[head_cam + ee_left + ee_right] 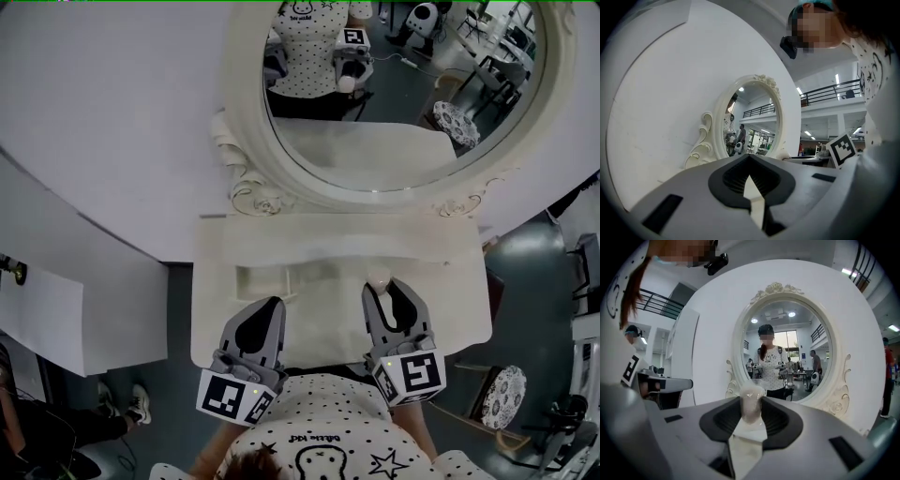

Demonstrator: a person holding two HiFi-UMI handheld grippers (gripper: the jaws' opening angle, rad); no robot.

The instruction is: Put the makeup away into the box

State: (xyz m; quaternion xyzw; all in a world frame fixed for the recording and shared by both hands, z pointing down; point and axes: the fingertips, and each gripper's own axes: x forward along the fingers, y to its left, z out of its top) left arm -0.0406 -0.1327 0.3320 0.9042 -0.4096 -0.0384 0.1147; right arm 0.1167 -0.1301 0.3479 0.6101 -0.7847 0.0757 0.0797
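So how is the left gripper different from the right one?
The left gripper is shut and empty; the right gripper is clamped on a small pale makeup container. The left gripper sits further back from the oval mirror than the right gripper. Both are grey, carry a marker cube and point towards the mirror.

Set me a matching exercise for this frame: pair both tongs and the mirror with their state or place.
Things:
1. left tongs
2. right tongs
3. oval mirror

States or places:
A. closed on a small pale makeup item
B. stands at the back of the cream table top, reflecting the person
C. closed, nothing between

Pairs: 1-C; 2-A; 3-B
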